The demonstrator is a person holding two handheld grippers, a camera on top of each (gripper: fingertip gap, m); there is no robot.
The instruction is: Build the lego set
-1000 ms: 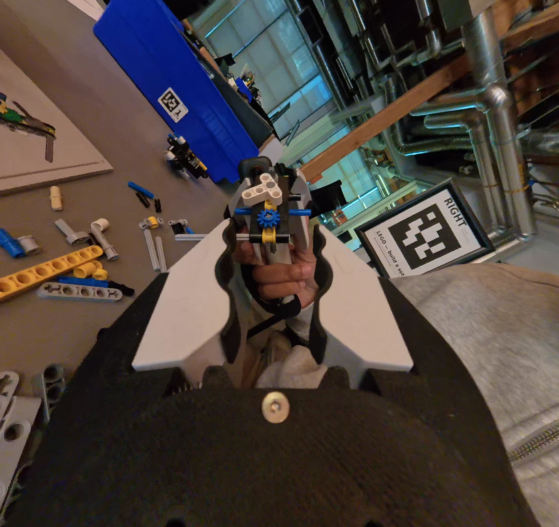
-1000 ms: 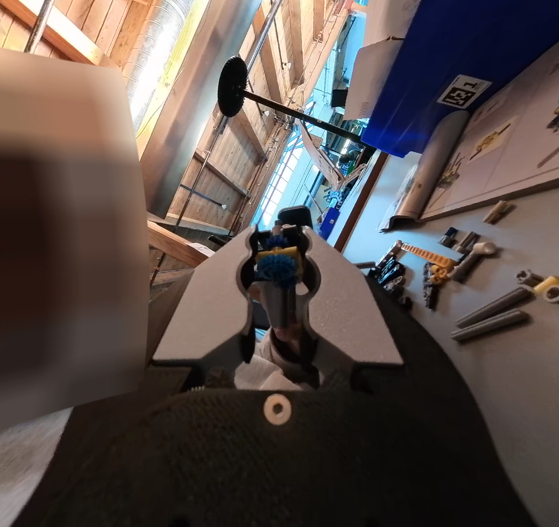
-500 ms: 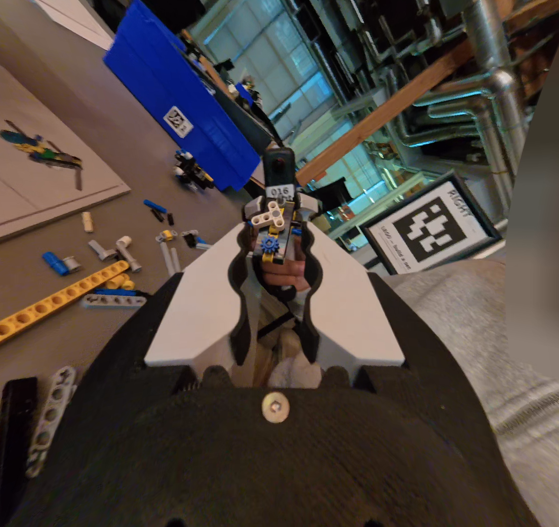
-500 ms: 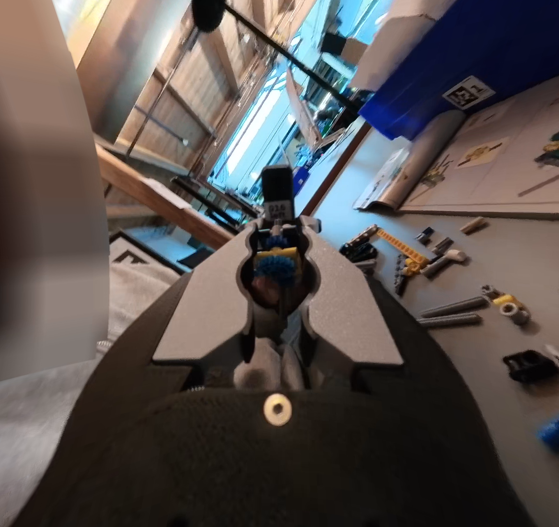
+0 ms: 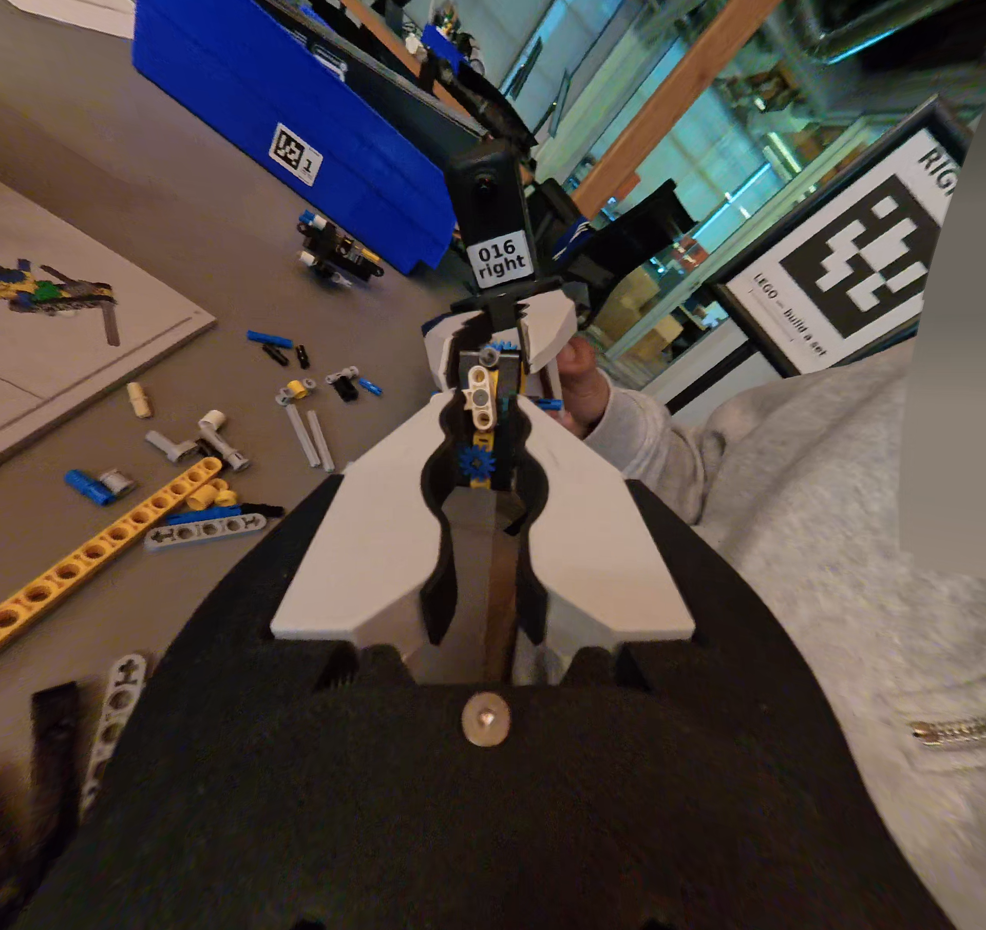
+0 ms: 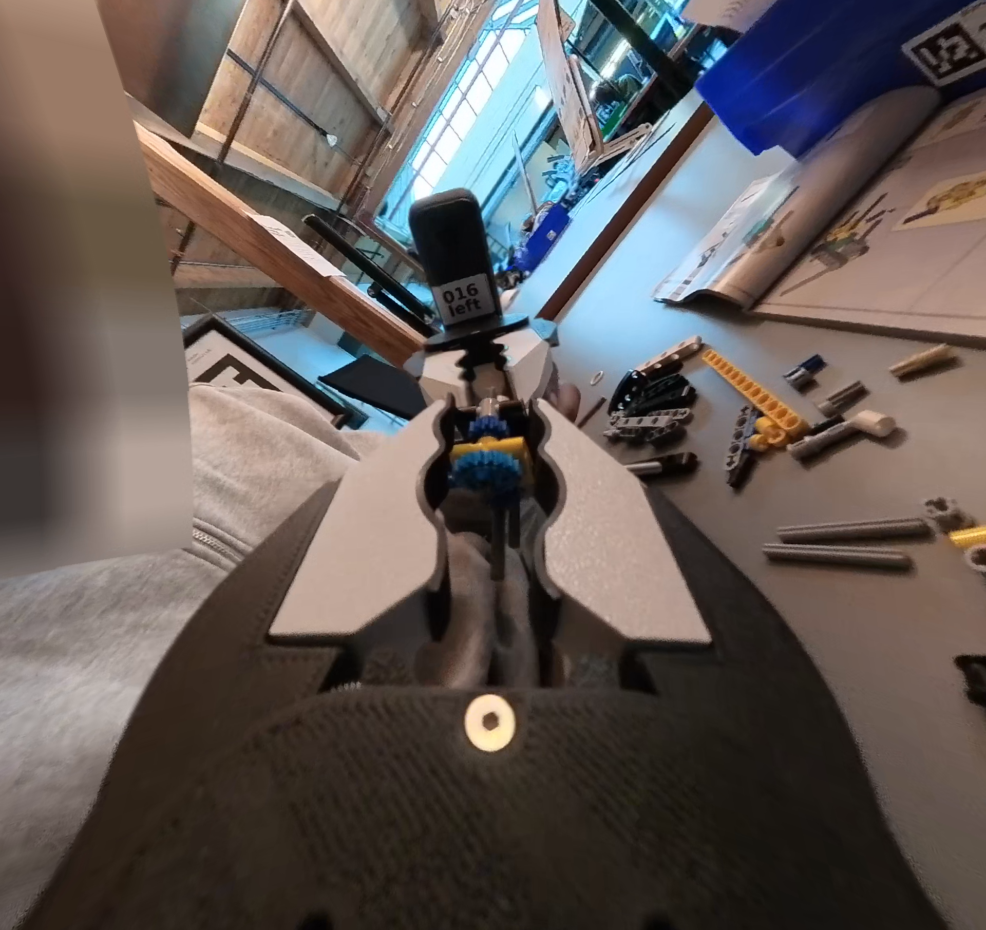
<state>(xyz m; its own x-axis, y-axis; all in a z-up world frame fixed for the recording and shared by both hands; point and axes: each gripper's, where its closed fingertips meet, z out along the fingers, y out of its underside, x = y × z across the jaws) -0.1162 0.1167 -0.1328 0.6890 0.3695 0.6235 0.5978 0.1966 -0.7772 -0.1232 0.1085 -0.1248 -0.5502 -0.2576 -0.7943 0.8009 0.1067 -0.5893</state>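
A small lego assembly with a white angled beam, a blue gear, a yellow piece and dark beams hangs in the air between my two grippers, which face each other. My left gripper is shut on its near end. My right gripper shows opposite it, closed on the far end. In the right wrist view my right gripper is shut on the assembly, with a blue gear between the fingers. The left gripper shows just beyond it.
Loose parts lie on the grey table: a long yellow beam, grey axles and a small black build. A blue bin and an open instruction booklet lie behind. A person's grey sweatshirt is close on the right.
Both grippers have swung and tilted with the assembly held between them. The opposite gripper's camera has come into each view. The assembly now shows its white beam edge-on and lies deeper between my left fingers.
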